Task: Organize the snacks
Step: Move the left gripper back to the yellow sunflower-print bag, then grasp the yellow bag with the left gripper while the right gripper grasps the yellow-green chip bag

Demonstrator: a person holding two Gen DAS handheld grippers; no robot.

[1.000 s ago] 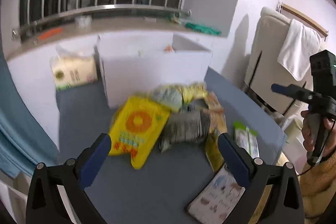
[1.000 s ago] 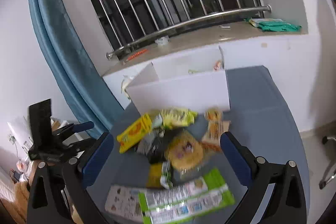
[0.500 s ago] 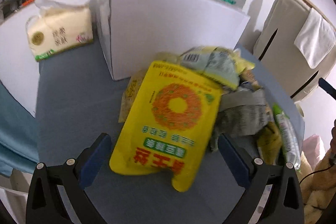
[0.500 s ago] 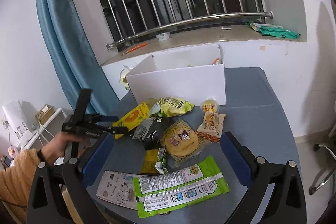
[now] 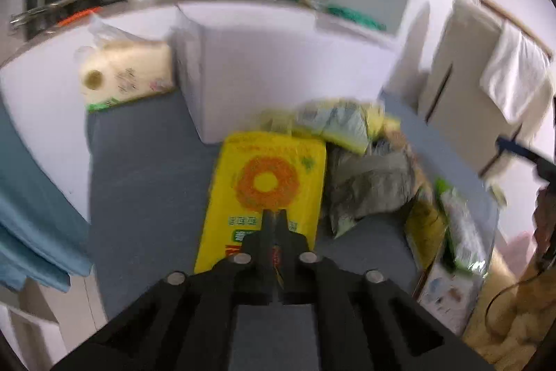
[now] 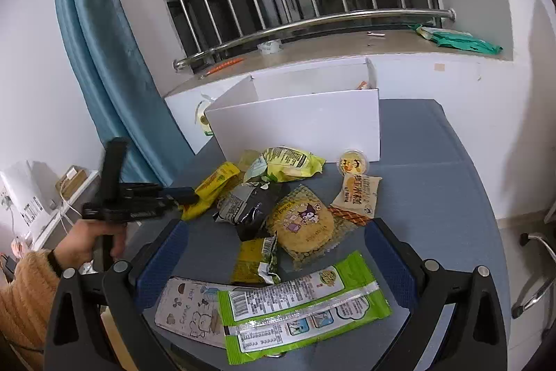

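My left gripper (image 5: 274, 214) is shut on the near edge of a yellow snack bag with an orange ring (image 5: 267, 186); it shows from the side in the right wrist view (image 6: 186, 195), gripping the same bag (image 6: 212, 188). A white open box (image 6: 299, 124) stands behind the snack pile (image 5: 278, 82). My right gripper (image 6: 274, 261) is open and empty above a green wafer pack (image 6: 299, 305). A round Kuromi cookie pack (image 6: 305, 225), a black-grey bag (image 6: 250, 204) and a yellow-green bag (image 6: 285, 162) lie in the pile.
A blue-grey table (image 6: 427, 197) holds everything. A tissue pack (image 5: 121, 75) lies left of the box. A small jelly cup (image 6: 354, 160) and a cracker pack (image 6: 358, 193) lie by the box front. A blue curtain (image 6: 97, 40) hangs left. A white cartoon pack (image 6: 191, 312) overhangs the near edge.
My left gripper has closed from wide open onto the yellow bag's near edge. The right gripper has stayed open above the table.
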